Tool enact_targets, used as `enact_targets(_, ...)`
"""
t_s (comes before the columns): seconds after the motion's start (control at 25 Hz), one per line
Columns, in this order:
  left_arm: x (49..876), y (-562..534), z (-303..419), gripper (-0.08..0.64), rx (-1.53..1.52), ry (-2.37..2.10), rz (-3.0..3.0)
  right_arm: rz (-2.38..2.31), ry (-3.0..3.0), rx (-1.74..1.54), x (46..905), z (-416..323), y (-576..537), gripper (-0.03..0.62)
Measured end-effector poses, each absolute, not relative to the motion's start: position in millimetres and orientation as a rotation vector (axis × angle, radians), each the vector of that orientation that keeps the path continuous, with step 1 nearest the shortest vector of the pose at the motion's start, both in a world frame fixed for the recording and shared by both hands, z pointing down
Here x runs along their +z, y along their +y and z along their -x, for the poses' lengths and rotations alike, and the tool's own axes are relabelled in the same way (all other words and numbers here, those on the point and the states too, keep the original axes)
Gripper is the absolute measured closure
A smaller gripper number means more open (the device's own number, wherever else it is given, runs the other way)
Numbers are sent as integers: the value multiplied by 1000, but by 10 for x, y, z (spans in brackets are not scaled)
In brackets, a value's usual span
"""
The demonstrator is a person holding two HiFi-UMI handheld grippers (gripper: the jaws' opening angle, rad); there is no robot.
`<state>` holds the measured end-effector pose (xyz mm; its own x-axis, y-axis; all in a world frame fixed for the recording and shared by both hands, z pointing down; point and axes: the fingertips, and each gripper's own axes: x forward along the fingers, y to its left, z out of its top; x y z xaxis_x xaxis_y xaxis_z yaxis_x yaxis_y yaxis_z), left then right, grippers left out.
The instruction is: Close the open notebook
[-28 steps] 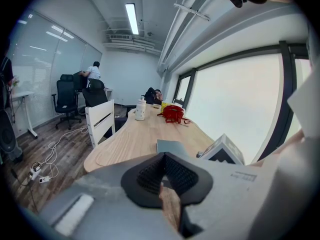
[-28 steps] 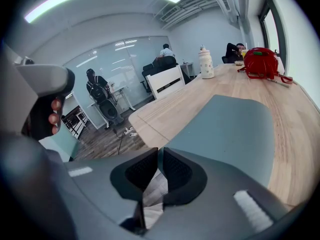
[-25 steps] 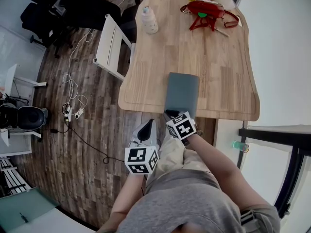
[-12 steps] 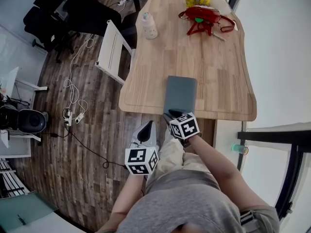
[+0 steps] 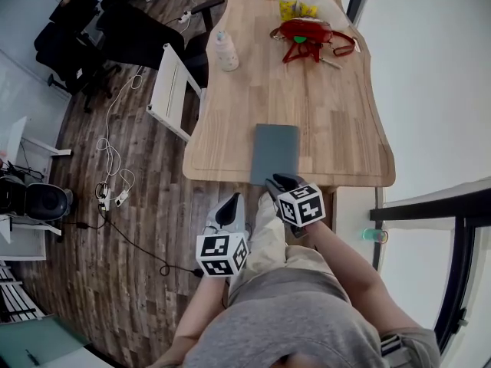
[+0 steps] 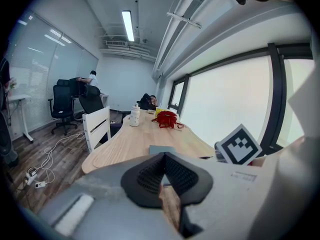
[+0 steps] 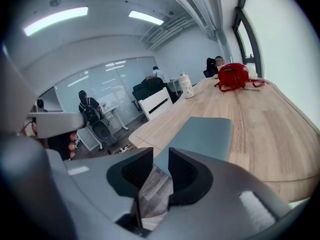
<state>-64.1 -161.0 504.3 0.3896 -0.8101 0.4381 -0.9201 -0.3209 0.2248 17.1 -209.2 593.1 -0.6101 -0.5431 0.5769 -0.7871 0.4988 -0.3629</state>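
Notebook: the grey-green notebook (image 5: 275, 153) is seen lying flat with its cover down at the near edge of the desk (image 5: 337, 121). One short side runs along that edge, and no open page is shown.
Right hand-held gripper: the right hand-held gripper (image 5: 278, 182) is held just off the desk's near edge, near the notebook's near end but apart from it. Its jaws stand apart with only floor seen between them, having just been opened and then eased in a little.
Left hand-held gripper: the left hand-held gripper (image 5: 229, 210) is held further from the desk, over the floor, with its pads pressed together on nothing.
Step in hand: the closing is judged done and the cover released.
Next move: little is called for. Both grippers need only be kept clear so the cover is not lifted or the notebook nudged off the edge.
Surroundings: a red bag (image 5: 309, 34) and a bottle (image 5: 225, 50) are seen far up the desk, well apart from the notebook. A white chair (image 5: 173, 83) stands at the desk's left side.
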Motion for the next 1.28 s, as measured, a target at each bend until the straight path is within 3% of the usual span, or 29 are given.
enact_targets(0.56, 4966, -1275, 438, 554, 329, -1427, -2275, -1264, -2393, 770, 5341, -683, -1529, 588)
enact_targets(1.28, 4952, -997, 204, 554, 333, -1323, -2366, -1494, -2400, 725, 4969, -1195, -888, 589)
